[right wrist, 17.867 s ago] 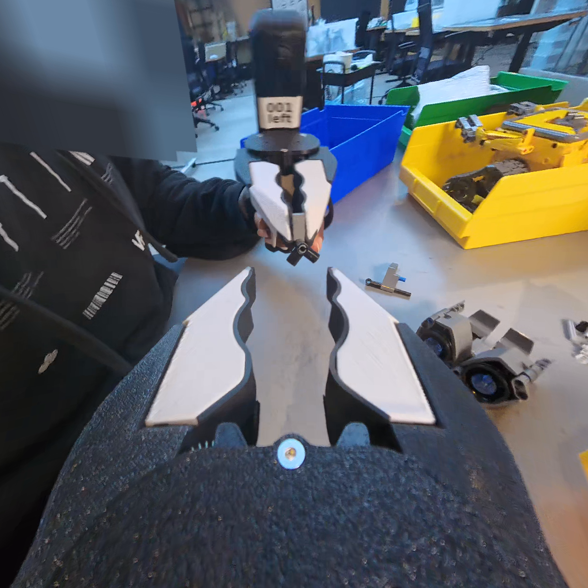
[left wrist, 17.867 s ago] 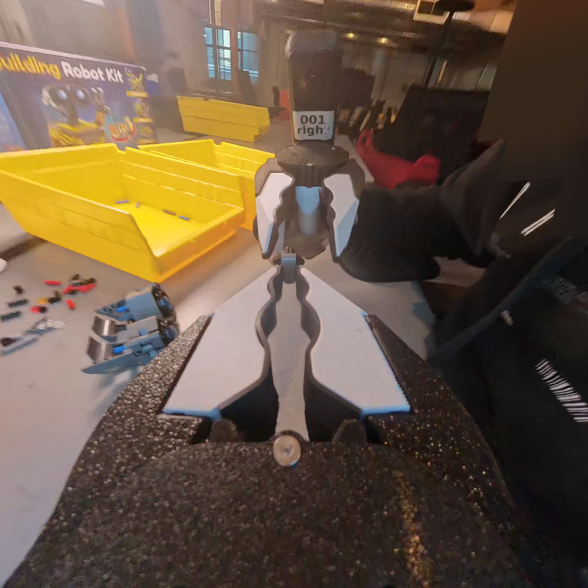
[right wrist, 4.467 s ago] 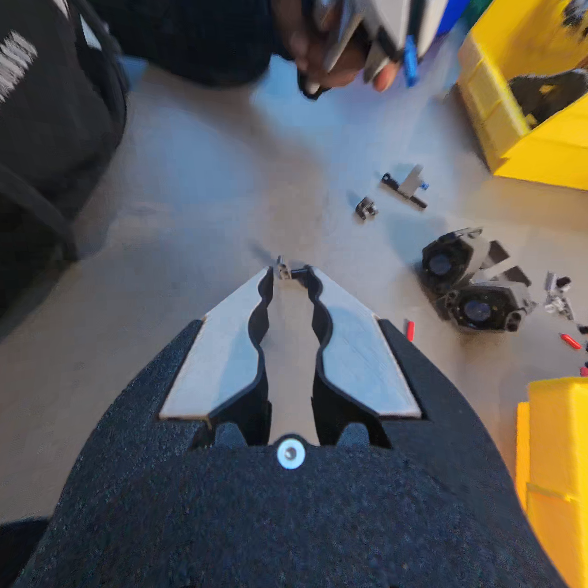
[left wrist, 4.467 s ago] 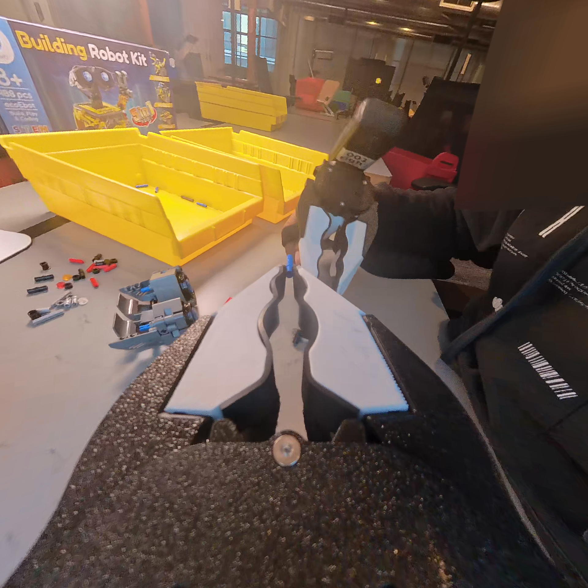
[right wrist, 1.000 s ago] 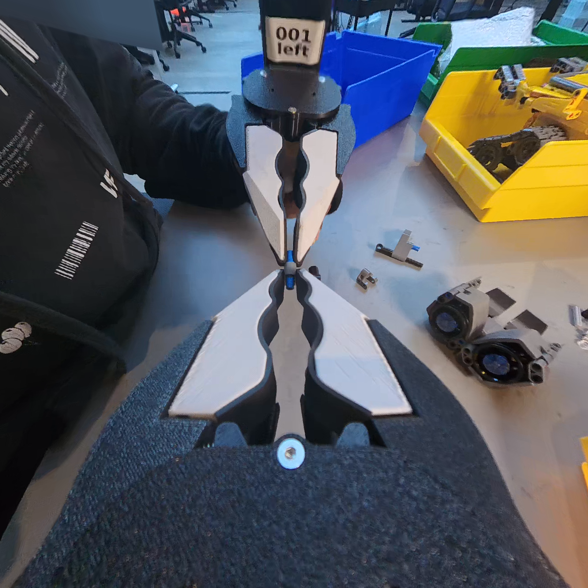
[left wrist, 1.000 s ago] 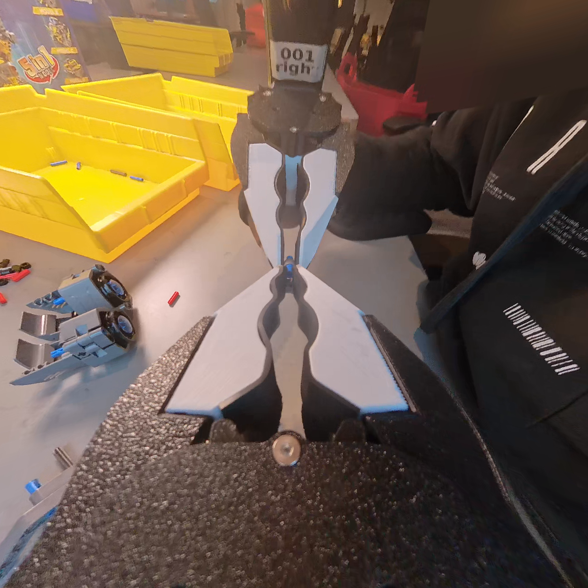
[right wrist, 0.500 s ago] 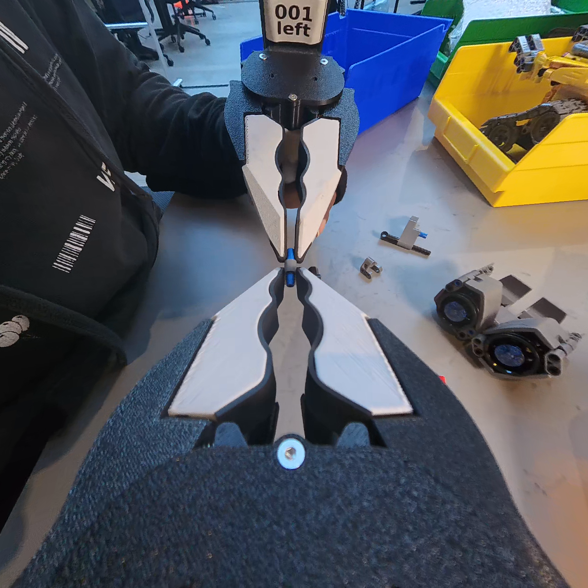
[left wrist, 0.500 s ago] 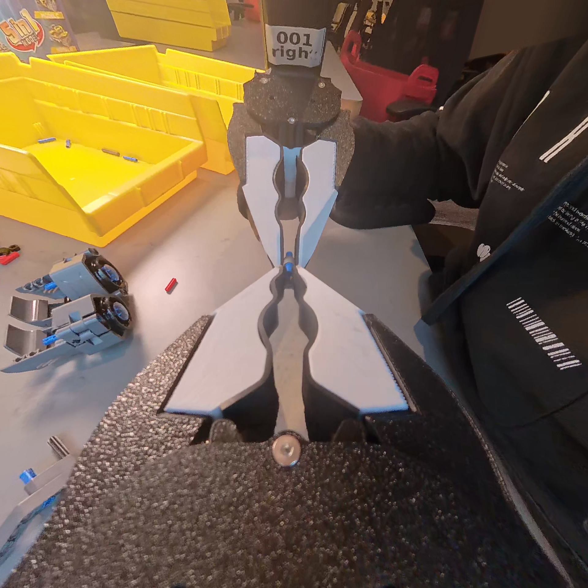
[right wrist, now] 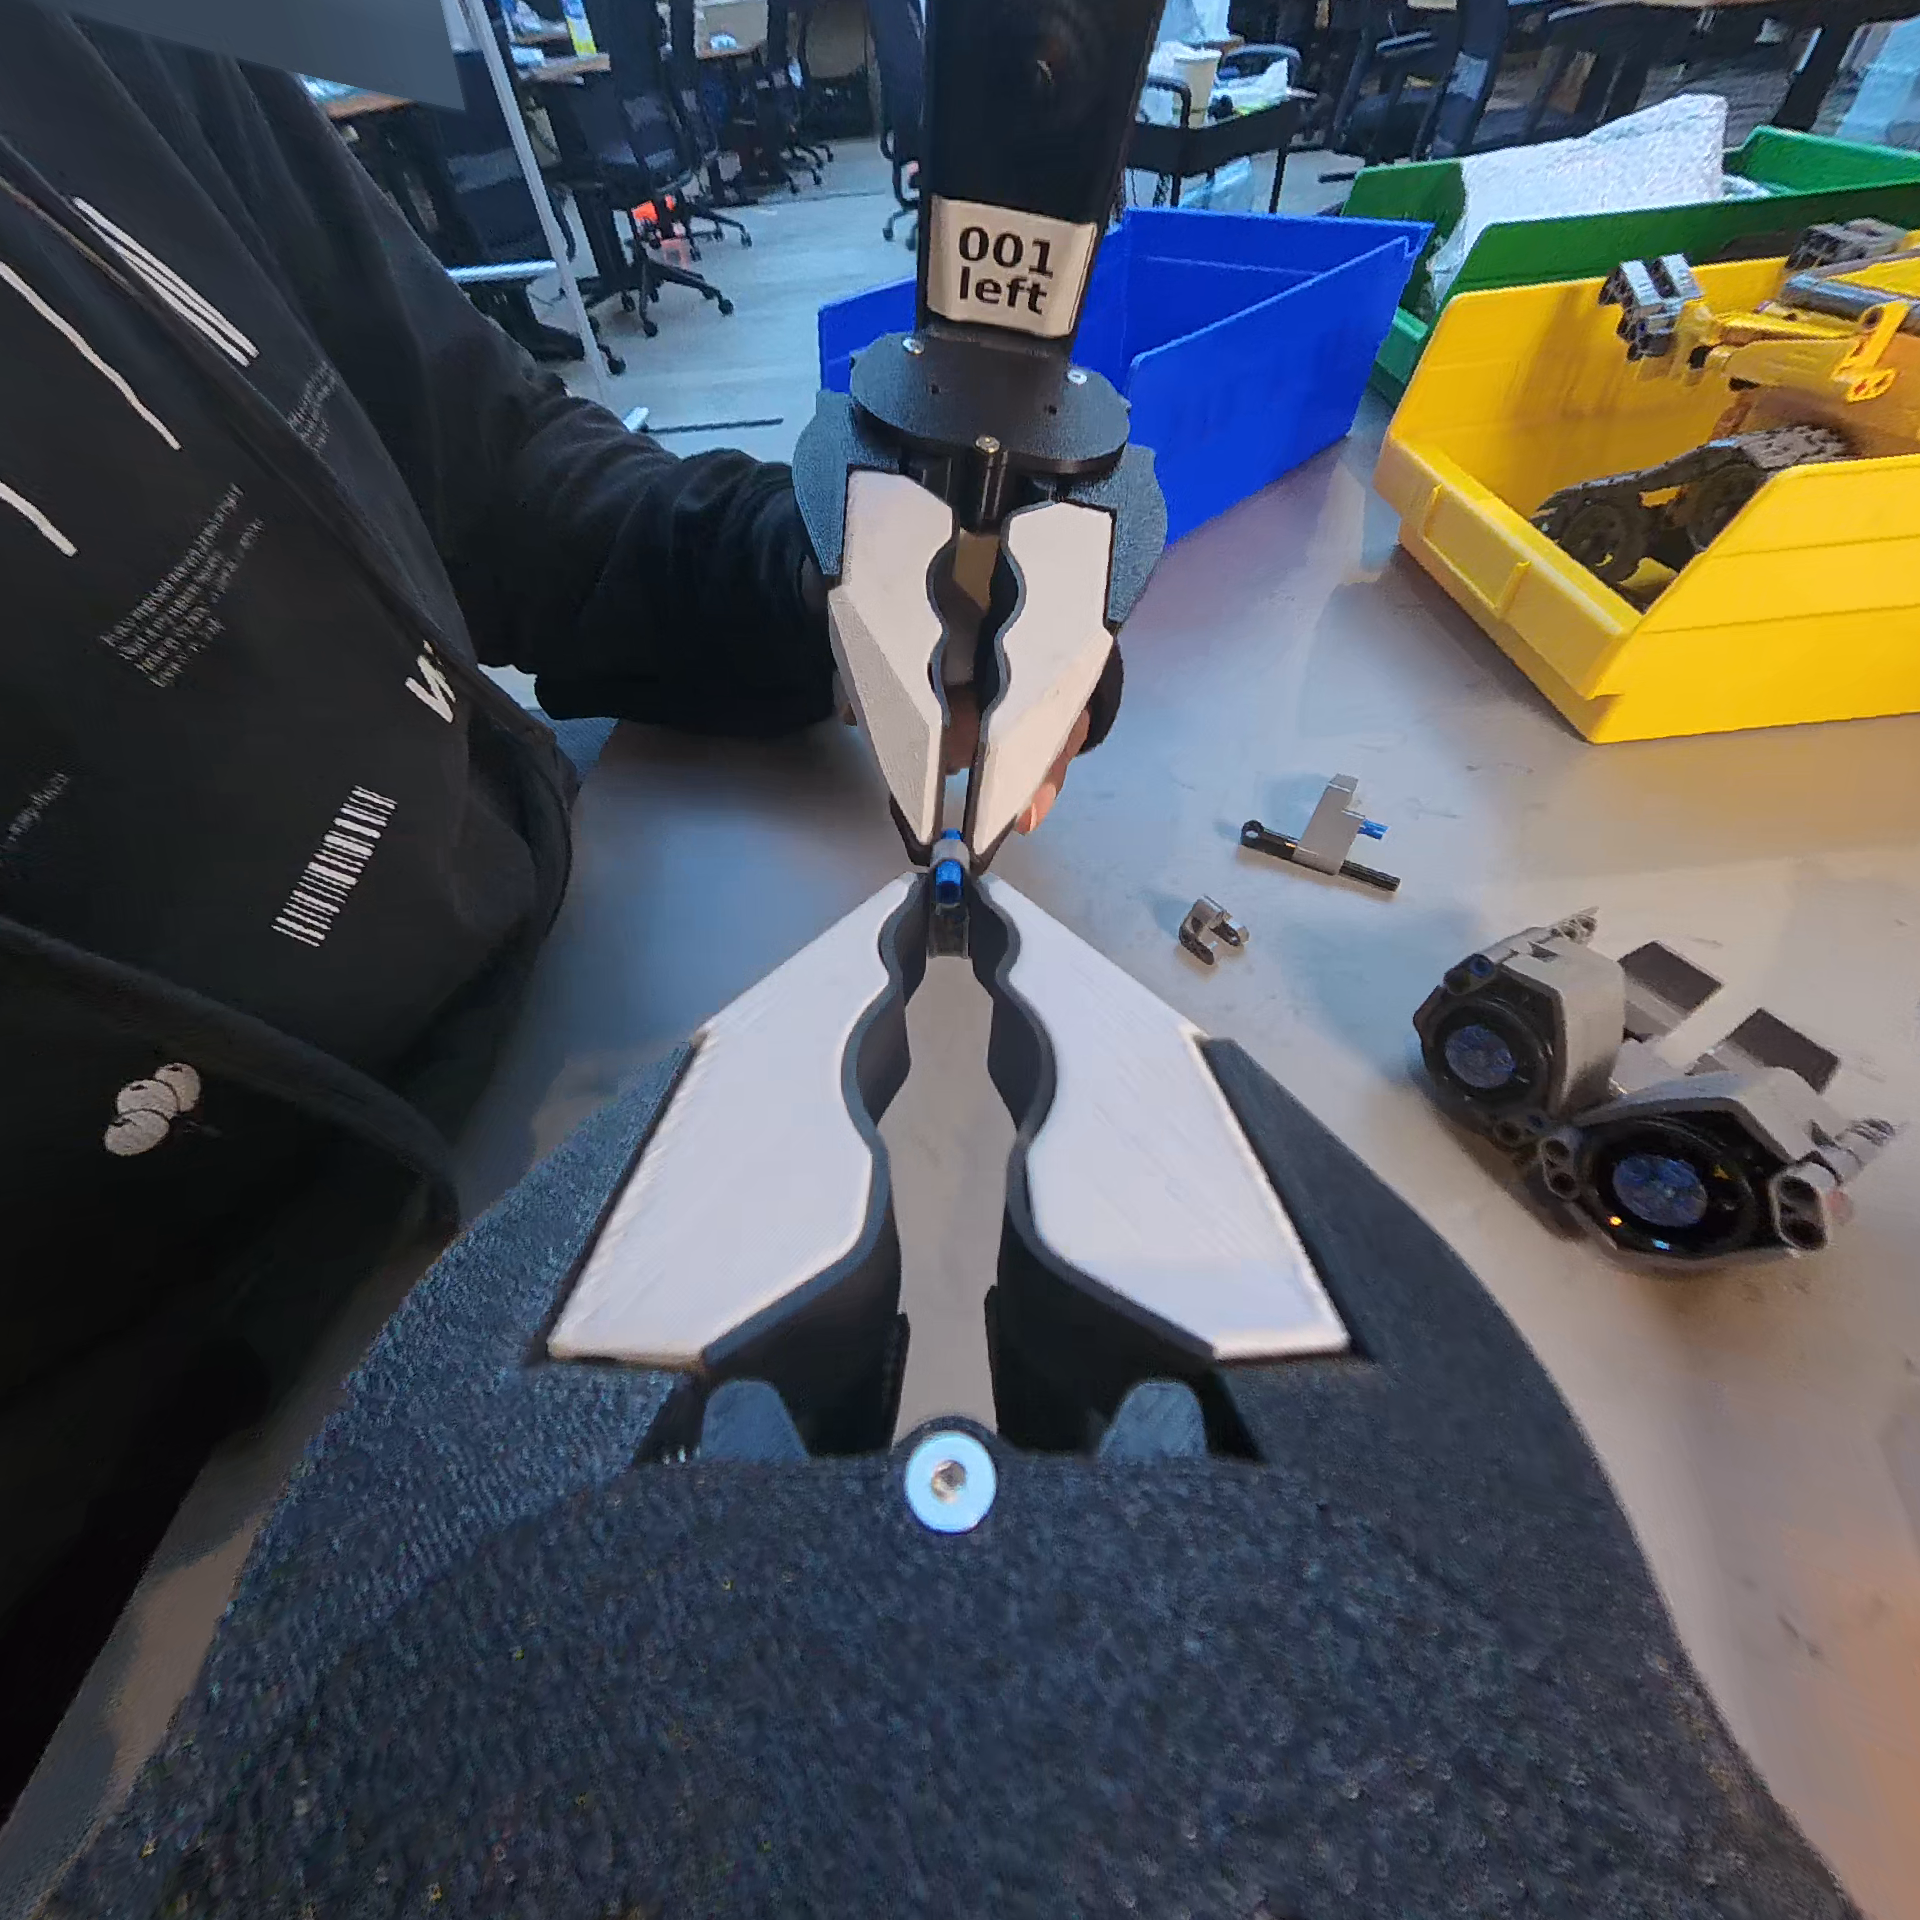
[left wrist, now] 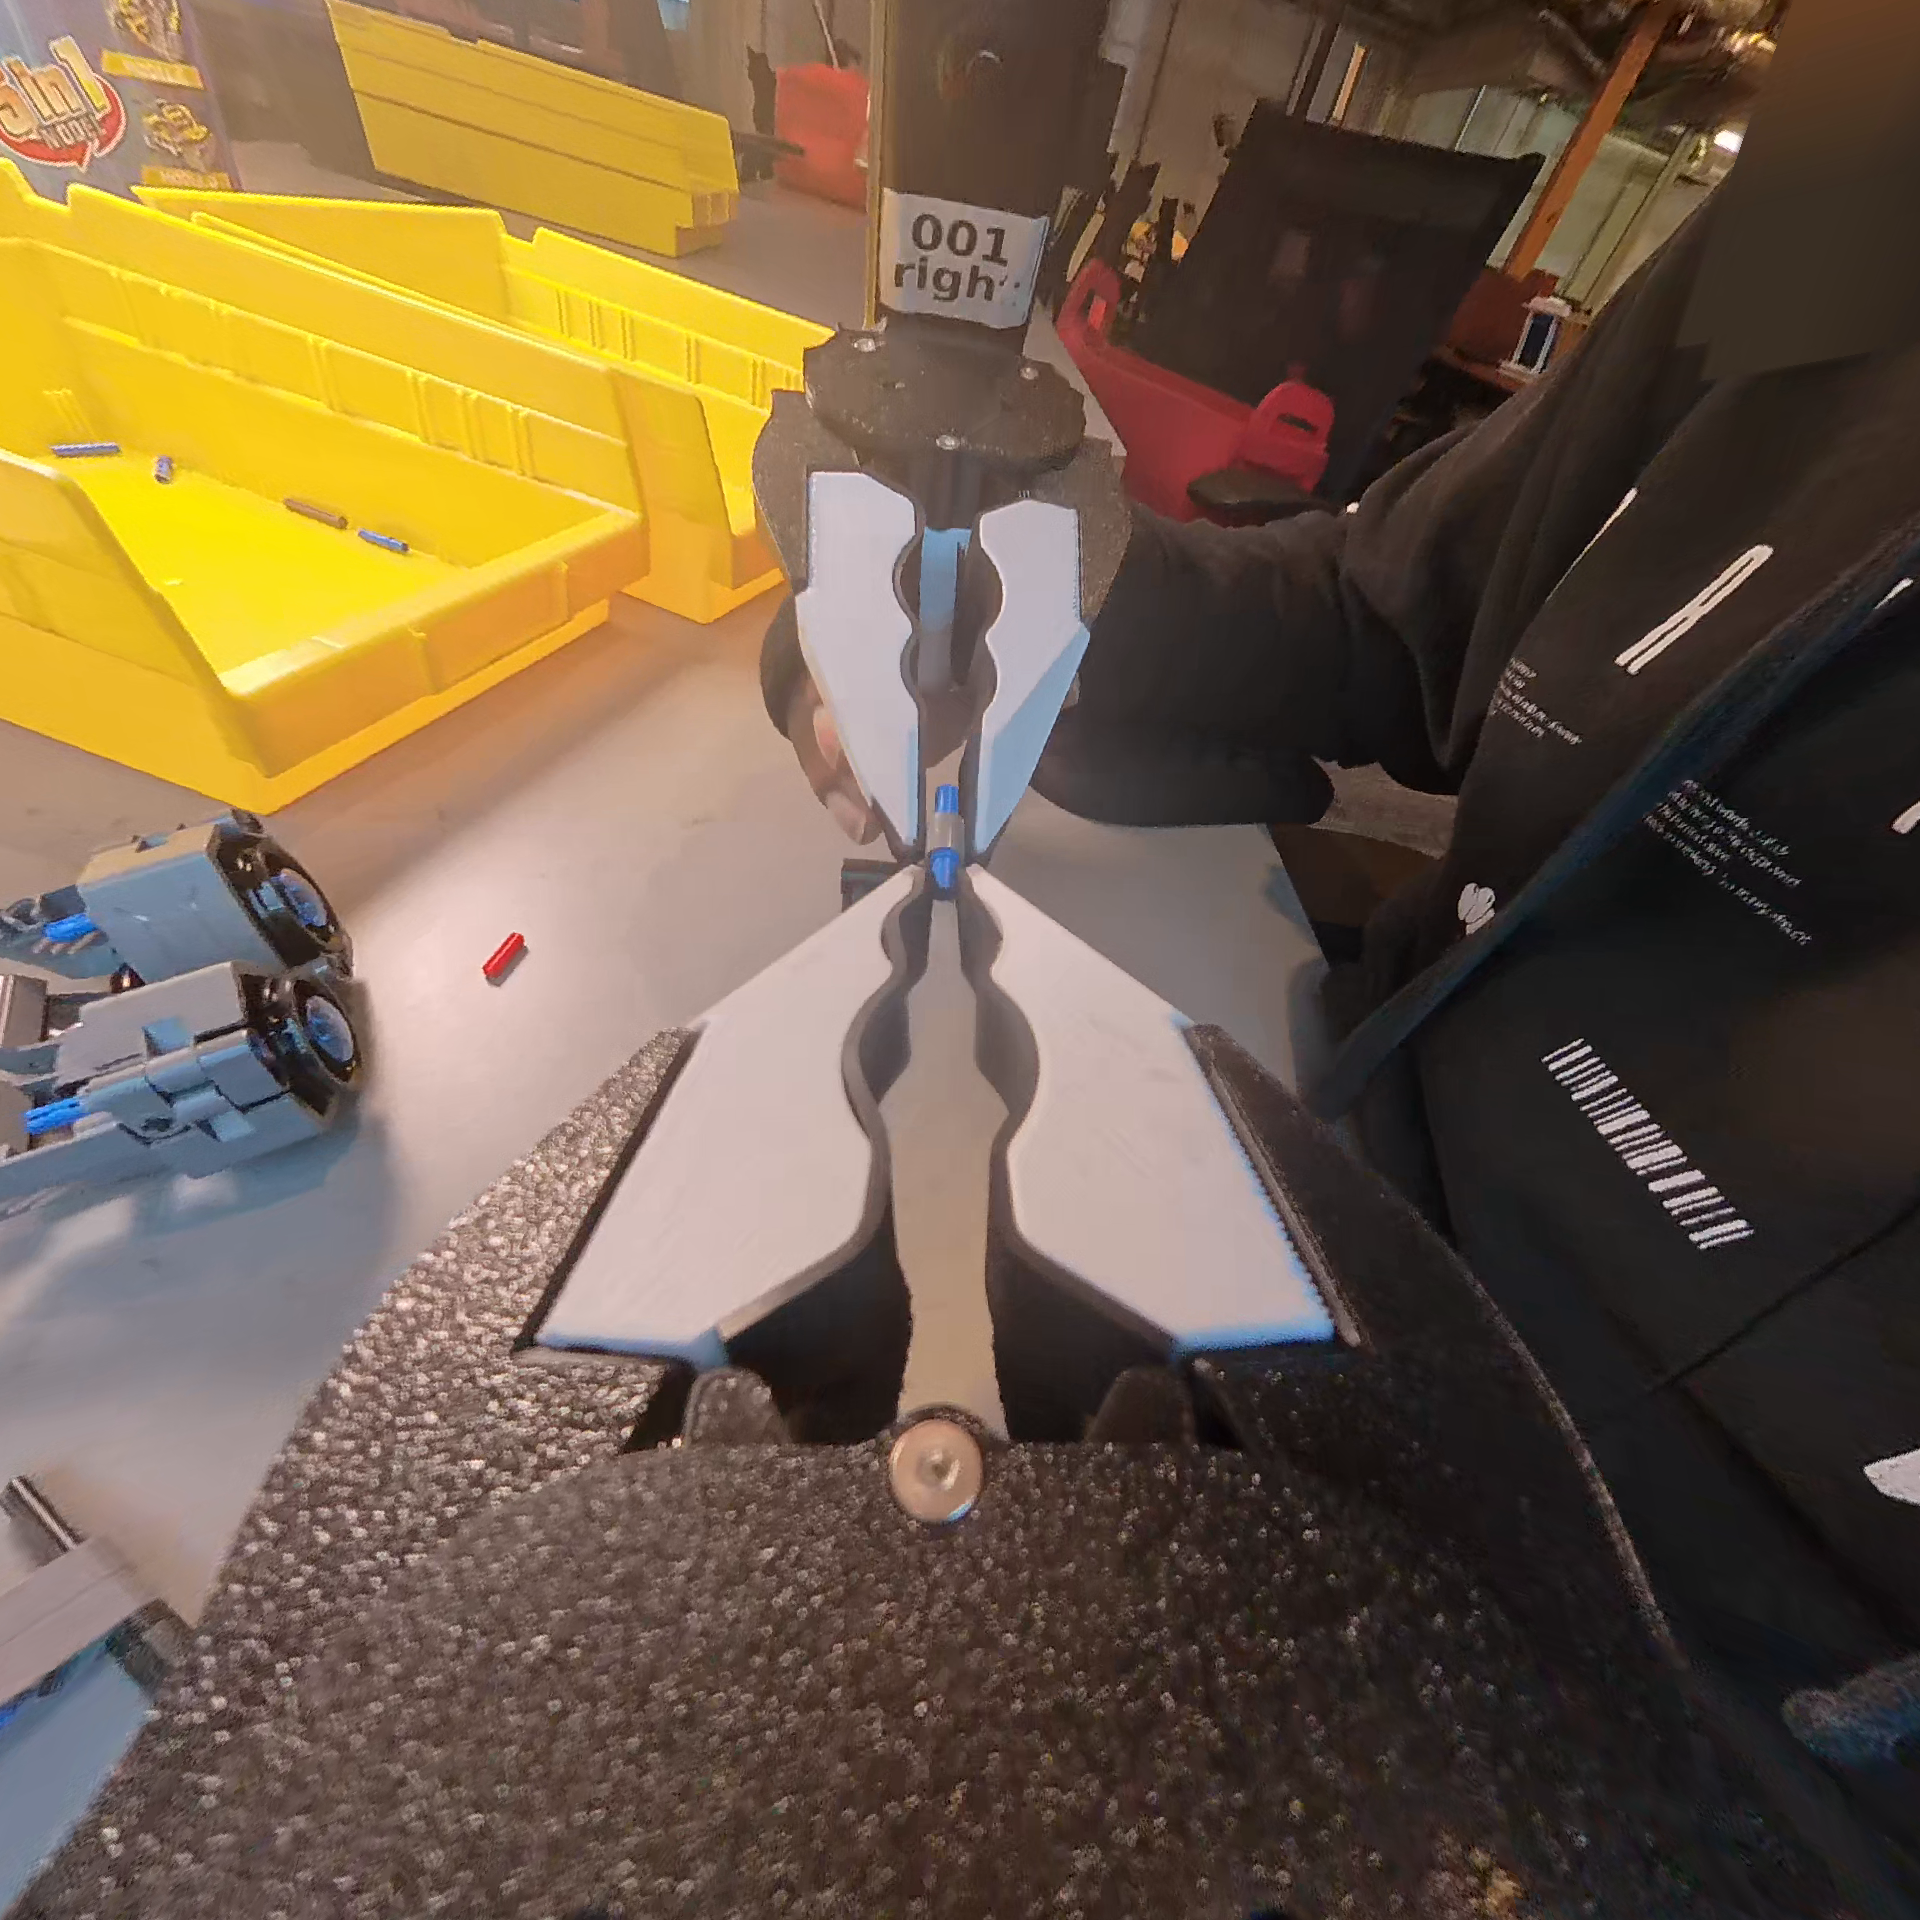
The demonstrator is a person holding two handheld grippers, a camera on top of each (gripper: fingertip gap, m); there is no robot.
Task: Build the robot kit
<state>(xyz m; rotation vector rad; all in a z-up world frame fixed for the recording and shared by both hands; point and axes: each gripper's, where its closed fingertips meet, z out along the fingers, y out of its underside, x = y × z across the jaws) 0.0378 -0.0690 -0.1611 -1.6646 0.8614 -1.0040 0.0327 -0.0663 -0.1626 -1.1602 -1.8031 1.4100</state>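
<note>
The grey table point(right wrist: 1558, 935) carries everything, and a person in a black printed hoodie point(right wrist: 260, 623) fills the 9 o'clock side of the right wrist view. At 1 to 2 o'clock there, a yellow bin point(right wrist: 1714, 644) holds a yellow tracked model point(right wrist: 1714, 416), with a blue bin point(right wrist: 1247, 343) and a green bin point(right wrist: 1662, 239) behind it. In the left wrist view two more yellow bins point(left wrist: 312, 582) sit at 10 o'clock, in front of a printed toy box point(left wrist: 94, 94).

A grey two-barrelled brick assembly point(right wrist: 1621, 1122) with dark round faces and blue centres lies at 3 o'clock of the right gripper point(right wrist: 948, 894).

The right gripper and the left gripper point(left wrist: 940, 891) meet tip to tip above the table, each one closed on an end of the same small piece: a blue pin with a grey sleeve point(right wrist: 948, 871), short, cylindrical, blue at both ends. In the left wrist view it sits at 12 o'clock, at the centre.

Each gripper's black handle bears a white label with dark print point(right wrist: 1006, 272).

Smaller loose parts: a grey block on a black axle point(right wrist: 1325, 836) at 2 o'clock, a small grey connector point(right wrist: 1210, 930) near it, and a red pin point(left wrist: 504, 955) at 9 o'clock of the left gripper.
</note>
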